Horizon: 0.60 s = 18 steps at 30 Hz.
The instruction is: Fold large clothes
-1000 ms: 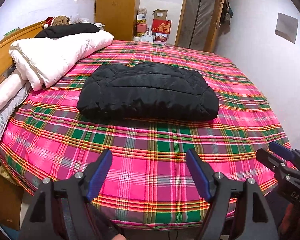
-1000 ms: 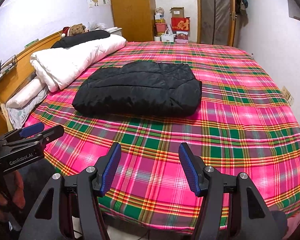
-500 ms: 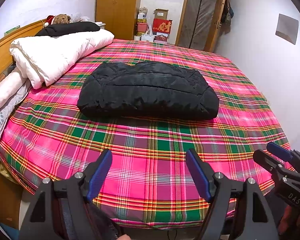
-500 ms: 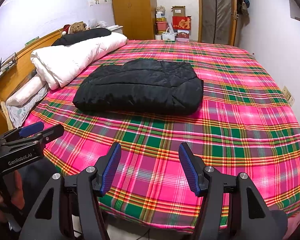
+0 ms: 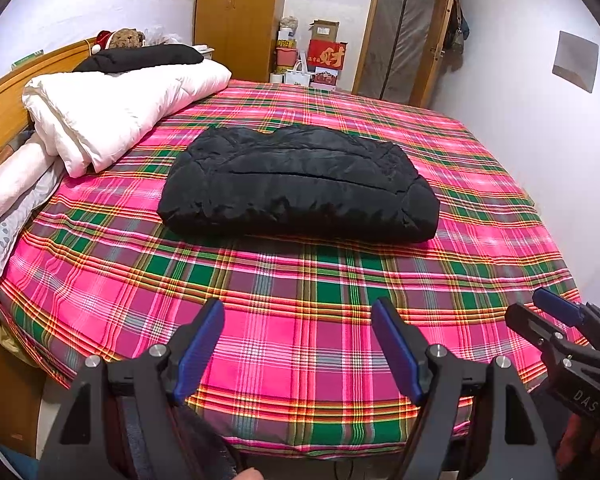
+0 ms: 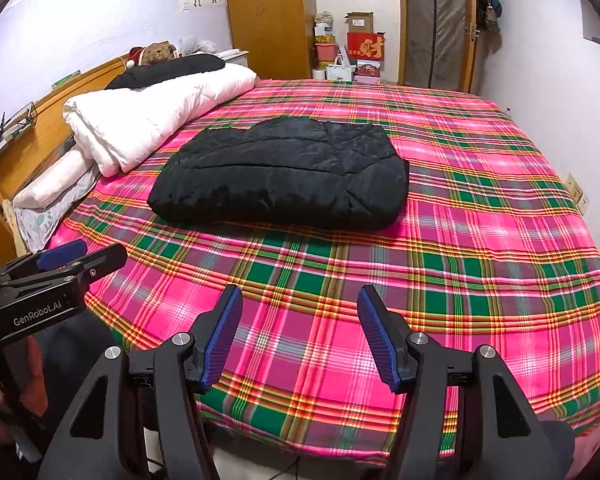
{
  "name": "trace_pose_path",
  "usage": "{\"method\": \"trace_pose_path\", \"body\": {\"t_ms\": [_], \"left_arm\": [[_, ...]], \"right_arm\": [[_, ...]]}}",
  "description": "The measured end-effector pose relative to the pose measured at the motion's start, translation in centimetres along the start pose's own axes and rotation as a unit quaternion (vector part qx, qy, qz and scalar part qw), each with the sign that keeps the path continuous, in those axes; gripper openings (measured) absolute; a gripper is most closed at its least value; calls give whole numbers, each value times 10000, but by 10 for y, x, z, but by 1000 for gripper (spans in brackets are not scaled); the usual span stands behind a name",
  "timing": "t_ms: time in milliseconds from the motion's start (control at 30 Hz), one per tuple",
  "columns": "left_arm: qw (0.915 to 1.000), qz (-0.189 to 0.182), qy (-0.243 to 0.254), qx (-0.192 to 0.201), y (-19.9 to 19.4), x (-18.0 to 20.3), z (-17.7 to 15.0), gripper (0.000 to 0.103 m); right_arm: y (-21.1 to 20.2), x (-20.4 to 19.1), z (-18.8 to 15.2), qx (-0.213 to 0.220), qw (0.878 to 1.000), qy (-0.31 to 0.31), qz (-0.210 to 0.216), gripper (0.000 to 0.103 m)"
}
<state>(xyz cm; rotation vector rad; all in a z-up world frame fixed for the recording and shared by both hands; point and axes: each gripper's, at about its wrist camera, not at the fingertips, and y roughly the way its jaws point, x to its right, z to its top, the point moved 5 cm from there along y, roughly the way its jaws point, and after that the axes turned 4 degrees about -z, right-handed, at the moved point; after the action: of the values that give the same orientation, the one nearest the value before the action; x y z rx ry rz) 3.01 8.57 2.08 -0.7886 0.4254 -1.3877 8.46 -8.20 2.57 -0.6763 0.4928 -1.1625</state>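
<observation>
One black jacket [image 5: 298, 184] lies folded into a thick bundle near the middle of the plaid bed [image 5: 300, 300], its long side running left to right across both views. One rolled white duvet [image 5: 112, 116] lies beside it toward the headboard. Two grippers hover over the near bed edge: the left gripper [image 5: 298, 344] and right gripper [image 6: 300, 332] both gape wide, holding nothing.

Plaid bedsheet [image 5: 300, 320], white duvet [image 5: 112, 112], teddy bear [image 5: 126, 38], wooden wardrobe [image 5: 236, 16]
</observation>
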Motion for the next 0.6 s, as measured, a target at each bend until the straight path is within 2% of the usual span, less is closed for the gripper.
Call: {"method": "trace_pose_path", "body": {"t_ms": [600], "left_arm": [[9999, -91, -124, -6, -1, -4, 2, 77]], "right_arm": [[-1, 0, 1, 10, 10000, -47, 10, 60]]}}
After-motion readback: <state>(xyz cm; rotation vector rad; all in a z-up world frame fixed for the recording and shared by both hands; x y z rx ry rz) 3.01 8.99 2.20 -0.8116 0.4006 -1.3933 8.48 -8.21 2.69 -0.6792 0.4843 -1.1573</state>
